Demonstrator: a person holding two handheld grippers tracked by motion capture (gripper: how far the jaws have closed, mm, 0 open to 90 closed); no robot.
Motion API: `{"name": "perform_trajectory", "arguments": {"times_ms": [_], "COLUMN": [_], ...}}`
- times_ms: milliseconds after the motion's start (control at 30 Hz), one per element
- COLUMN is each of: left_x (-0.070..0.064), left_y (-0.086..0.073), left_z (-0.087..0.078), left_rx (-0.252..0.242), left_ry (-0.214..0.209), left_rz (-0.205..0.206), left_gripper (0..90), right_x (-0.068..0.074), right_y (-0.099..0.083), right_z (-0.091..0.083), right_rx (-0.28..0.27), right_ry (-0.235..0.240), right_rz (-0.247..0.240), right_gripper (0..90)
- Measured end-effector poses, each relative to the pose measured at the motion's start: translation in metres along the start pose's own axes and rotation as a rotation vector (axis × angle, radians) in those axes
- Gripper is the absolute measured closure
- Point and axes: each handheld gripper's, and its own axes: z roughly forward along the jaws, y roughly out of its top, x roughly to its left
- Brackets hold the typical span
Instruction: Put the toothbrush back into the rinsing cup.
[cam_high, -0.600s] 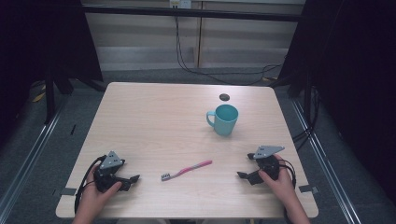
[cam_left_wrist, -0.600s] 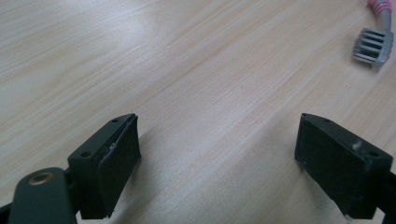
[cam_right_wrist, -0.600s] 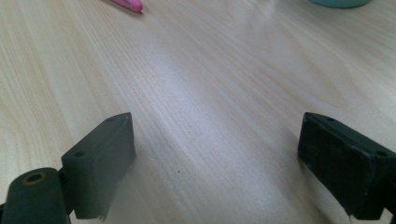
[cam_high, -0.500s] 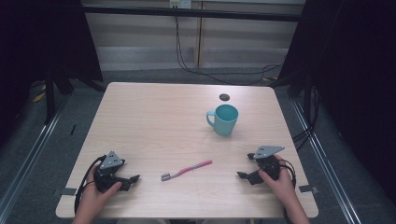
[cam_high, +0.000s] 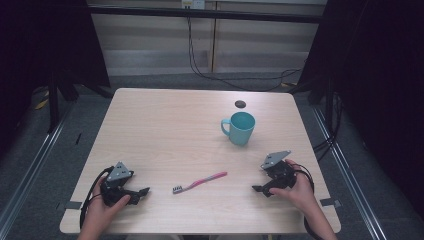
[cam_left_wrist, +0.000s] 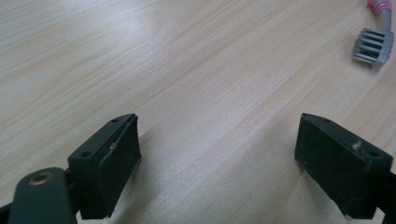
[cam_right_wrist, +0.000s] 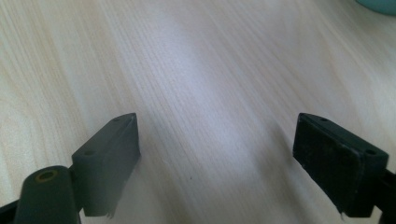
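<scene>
A: Well, from the high view, the thin pink plastic toothbrush (cam_high: 200, 182) lies flat near the bench's (cam_high: 160, 125) near edge, between the left claw (cam_high: 141, 191) and right claw (cam_high: 258, 189). Long axis slants, grey bristle head toward the near-left corner.

B: Left gripper view: jaws wide apart, empty, head (cam_left_wrist: 372, 46) ahead. Right gripper view: also spread. Risk, I'd judge: pinching so flat a handle could skid it sideways.

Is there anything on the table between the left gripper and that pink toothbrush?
No. In the high view, only bare wood lies between the left gripper and the toothbrush; the left gripper view shows the same.
</scene>
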Motion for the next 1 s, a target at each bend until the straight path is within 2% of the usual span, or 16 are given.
{"name": "perform_trajectory", "arguments": {"times_ms": [33,100,133,167,300,400,433,500,533,667,700,767,933,1000], "left_x": [0.0,0.0,0.0,0.0,0.0,0.0,0.0,0.0,0.0,0.0,0.0,0.0,0.0,0.0], "left_y": [0.0,0.0,0.0,0.0,0.0,0.0,0.0,0.0,0.0,0.0,0.0,0.0,0.0,0.0], "left_z": [0.0,0.0,0.0,0.0,0.0,0.0,0.0,0.0,0.0,0.0,0.0,0.0,0.0,0.0], "left_rx": [0.003,0.0,0.001,0.001,0.001,0.002,0.003,0.002,0.002,0.001,0.002,0.002,0.002,0.002], "left_ry": [0.0,0.002,0.0,0.0,0.0,-0.002,-0.002,-0.003,-0.003,-0.003,-0.003,-0.003,-0.003,-0.003], "left_rz": [0.003,-0.002,0.001,0.001,0.002,0.001,0.001,0.001,0.001,0.001,0.001,0.001,0.001,0.001], "left_gripper": [13.8,13.8,13.8,13.8,13.8,13.8,13.8,13.8,13.8,13.8,13.8,13.8,13.8,13.8], "right_x": [0.002,0.002,0.002,0.002,0.004,0.004,0.005,0.006,0.007,0.008,0.009,0.009,0.01,0.011], "right_y": [0.012,0.017,0.028,0.028,0.052,0.06,0.066,0.069,0.074,0.082,0.084,0.089,0.098,0.104], "right_z": [0.001,0.001,0.002,0.002,0.005,0.007,0.01,0.011,0.015,0.019,0.018,0.019,0.018,0.019], "right_rx": [0.041,0.058,0.092,0.092,0.143,0.165,0.189,0.196,0.205,0.233,0.247,0.249,0.256,0.269], "right_ry": [0.009,0.01,0.018,0.018,0.032,0.036,0.043,0.05,0.061,0.079,0.082,0.083,0.086,0.09], "right_rz": [-0.048,-0.061,-0.103,-0.103,-0.171,-0.194,-0.209,-0.21,-0.23,-0.259,-0.252,-0.276,-0.292,-0.313], "right_gripper": [16.8,17.3,19.3,19.3,21.8,21.8,21.9,22.3,23.0,24.4,24.5,24.7,25.9,26.1]}}
